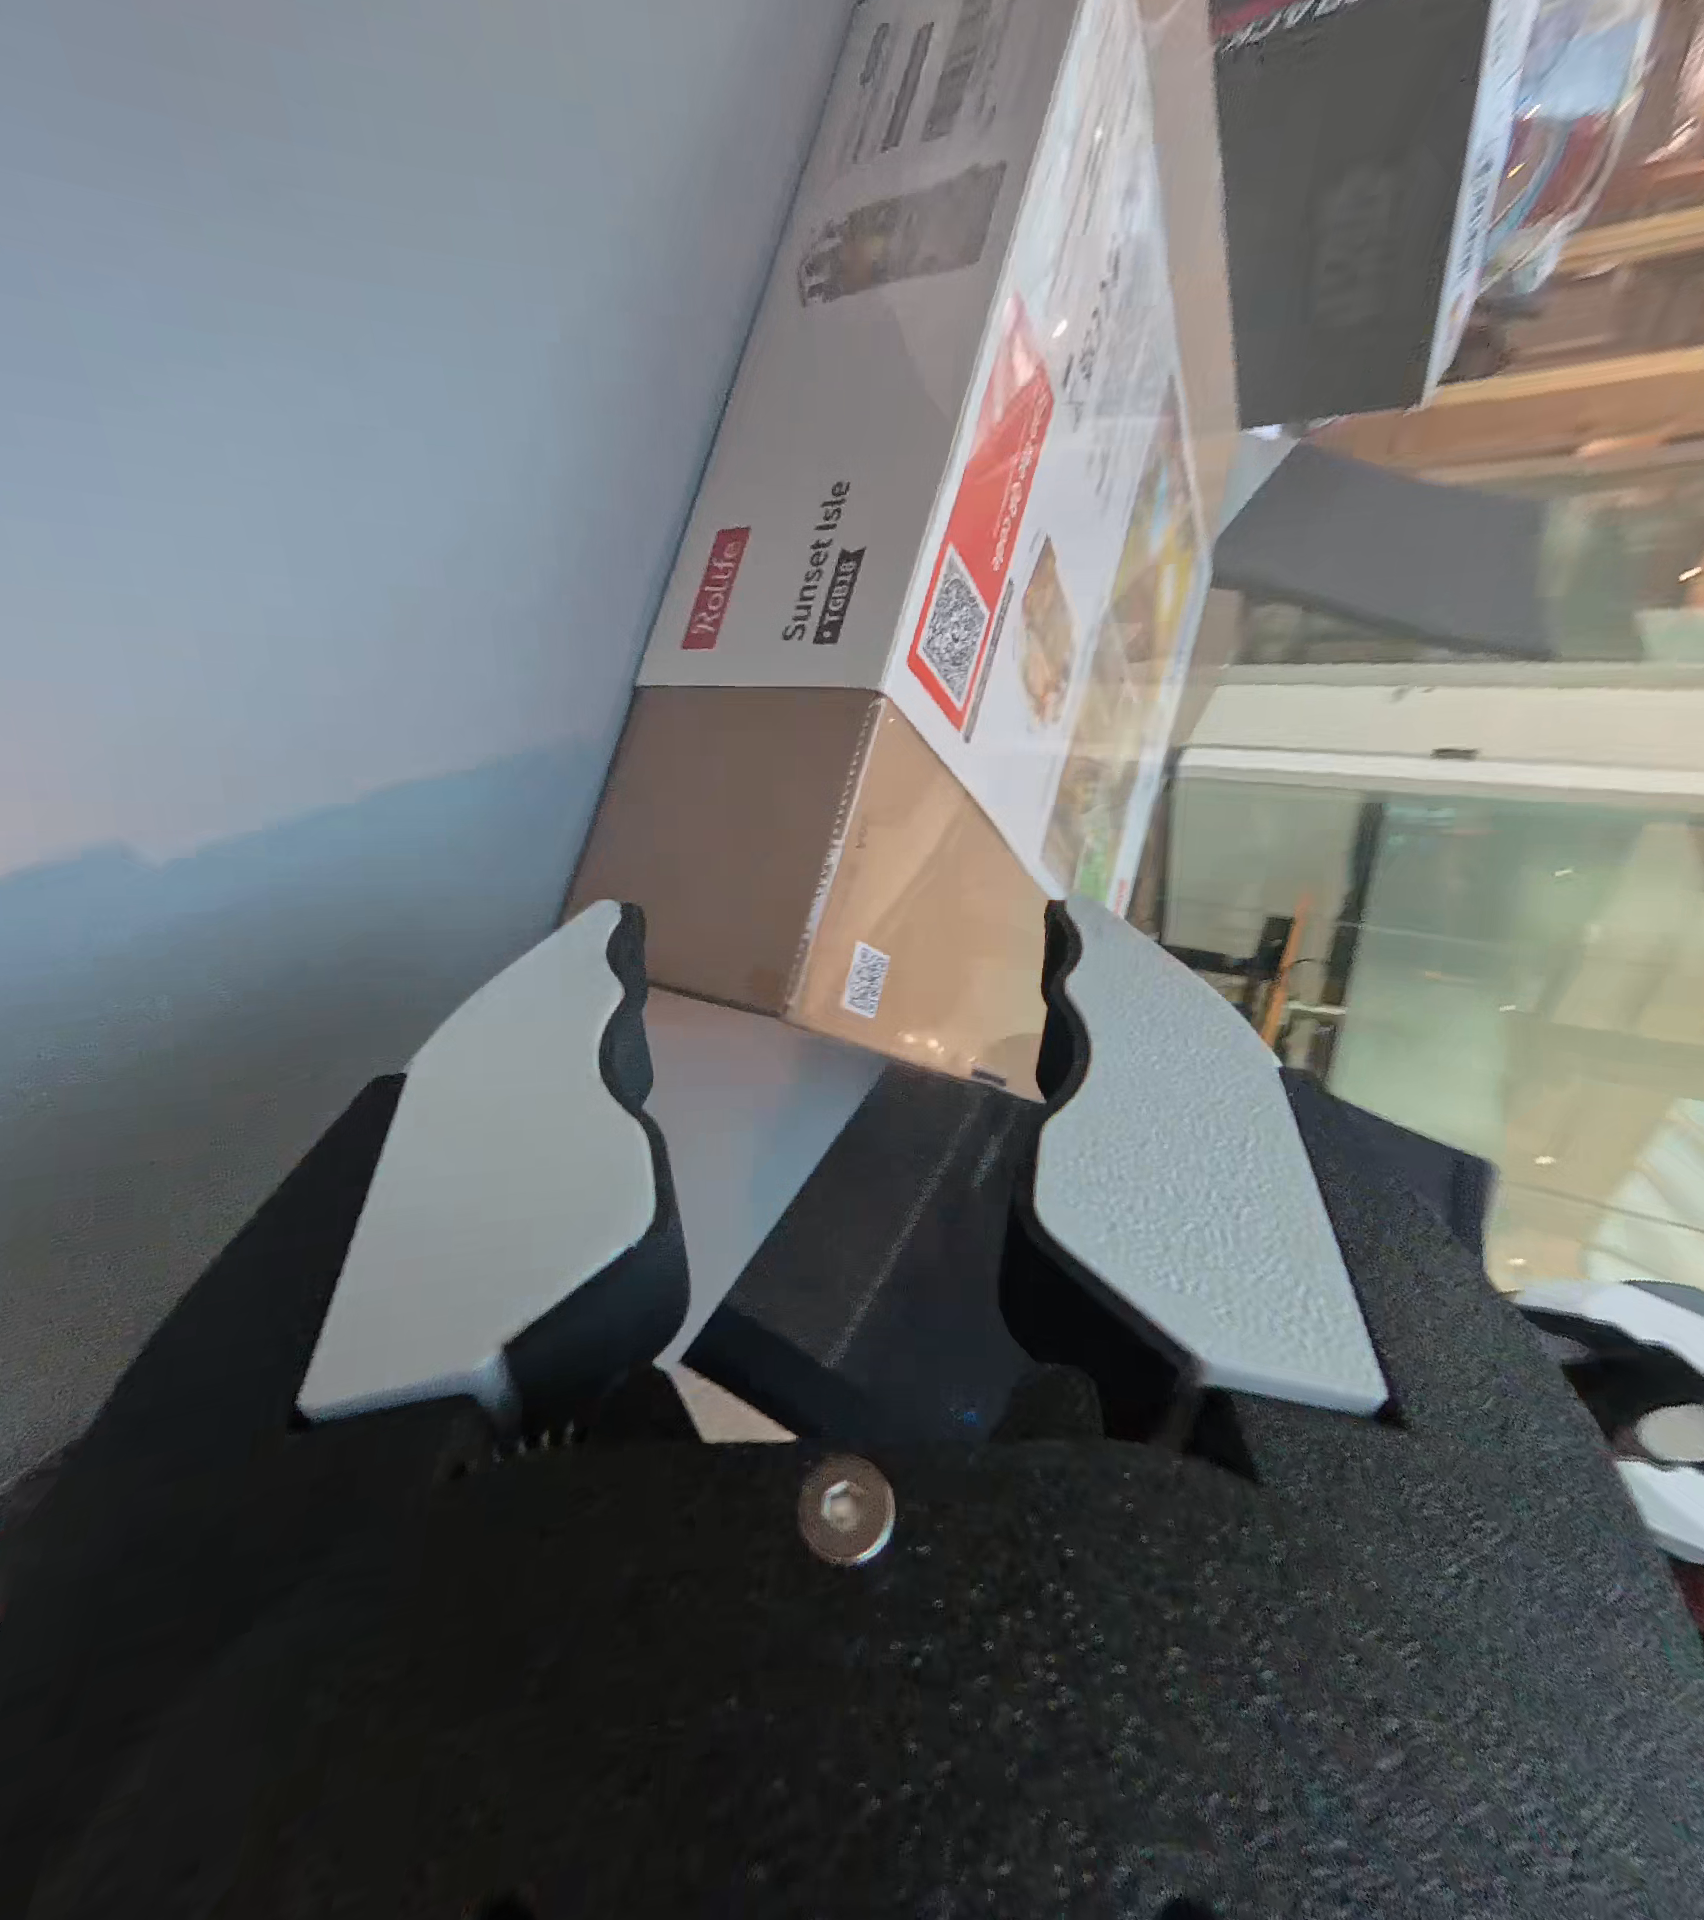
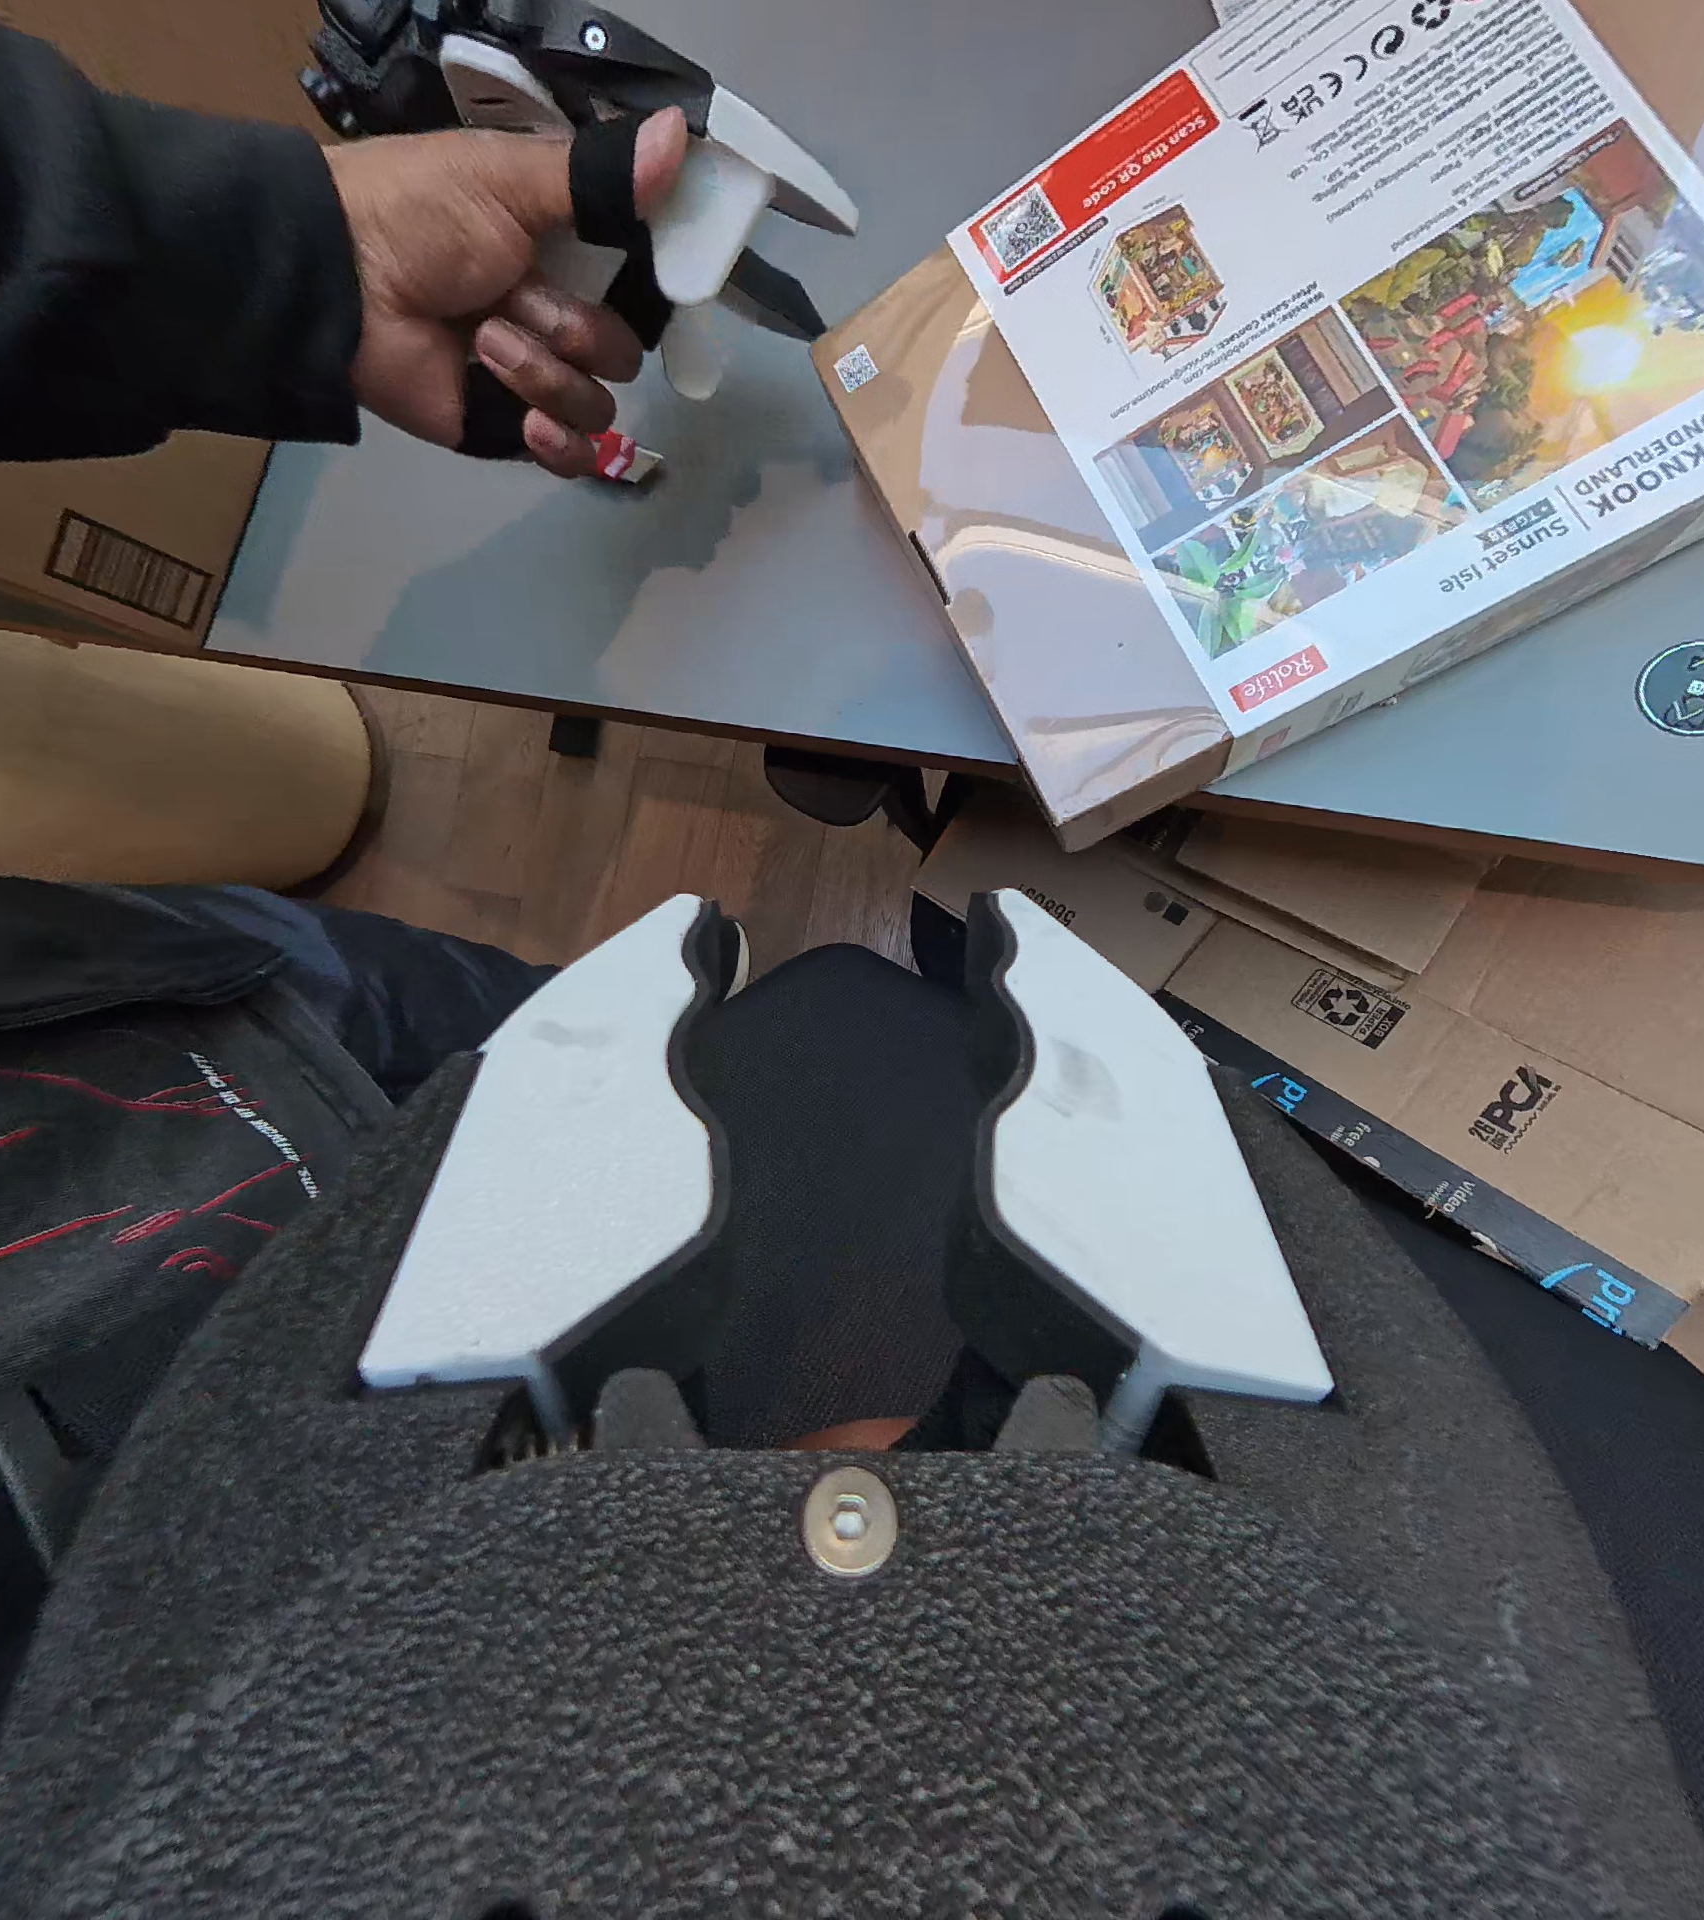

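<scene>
My left gripper [image 1: 840,925] is open and empty. It hovers low over the grey table [image 1: 204,935] and points at the near corner of a flat printed cardboard box [image 1: 827,644]. A dark blurred edge [image 1: 889,1226] shows between its jaws. In the right wrist view a hand holds this left gripper [image 2: 827,265] just left of the box [image 2: 1347,395]. A small red and white piece [image 2: 624,462] lies on the table under the hand. My right gripper [image 2: 843,914] is open and empty, off the table, above a black mesh seat [image 2: 827,1122].
The box overhangs the front edge of the table [image 2: 536,623]. A round dark sticker [image 2: 1695,686] is on the table to the right. Flattened cardboard [image 2: 1450,1049] covers the floor. A brown carton [image 2: 100,540] stands left. Shelves with boxes [image 1: 1554,156] are behind.
</scene>
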`<state>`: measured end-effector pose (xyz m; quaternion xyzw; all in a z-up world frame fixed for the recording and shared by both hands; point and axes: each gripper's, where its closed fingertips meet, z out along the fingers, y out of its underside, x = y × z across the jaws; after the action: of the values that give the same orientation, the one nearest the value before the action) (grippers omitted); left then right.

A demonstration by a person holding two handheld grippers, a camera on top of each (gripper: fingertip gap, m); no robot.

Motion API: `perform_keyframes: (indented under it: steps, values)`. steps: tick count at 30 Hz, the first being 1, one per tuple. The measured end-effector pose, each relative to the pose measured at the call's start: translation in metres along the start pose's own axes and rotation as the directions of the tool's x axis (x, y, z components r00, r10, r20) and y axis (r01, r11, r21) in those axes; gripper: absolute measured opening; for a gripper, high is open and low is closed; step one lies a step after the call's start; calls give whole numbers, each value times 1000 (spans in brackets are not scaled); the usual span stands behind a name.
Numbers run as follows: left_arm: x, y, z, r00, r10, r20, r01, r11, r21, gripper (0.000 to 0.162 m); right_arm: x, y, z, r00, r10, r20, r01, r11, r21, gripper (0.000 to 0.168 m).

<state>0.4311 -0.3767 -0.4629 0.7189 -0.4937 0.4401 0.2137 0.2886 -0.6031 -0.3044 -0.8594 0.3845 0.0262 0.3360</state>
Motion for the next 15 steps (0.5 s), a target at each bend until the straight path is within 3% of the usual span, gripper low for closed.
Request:
perform_keyframes:
  steps: [3,9,12,15]
  values:
    - [11,5,9,987,-108,-118,112,993,27,74,-1,-3,-1,1000,-4,-2,4,1000,0,45]
    - [17,10,17,957,-237,-165,269,940,209,77,0,-1,-1,1000,21,-8,-21,1000,1,45]
    - [26,31,34,941,-287,-181,322,925,204,77,1,-2,1,999,35,-11,-35,999,-3,45]
    - [43,61,58,931,-309,-196,335,936,112,78,3,-3,5,999,37,-21,-37,999,-15,45]
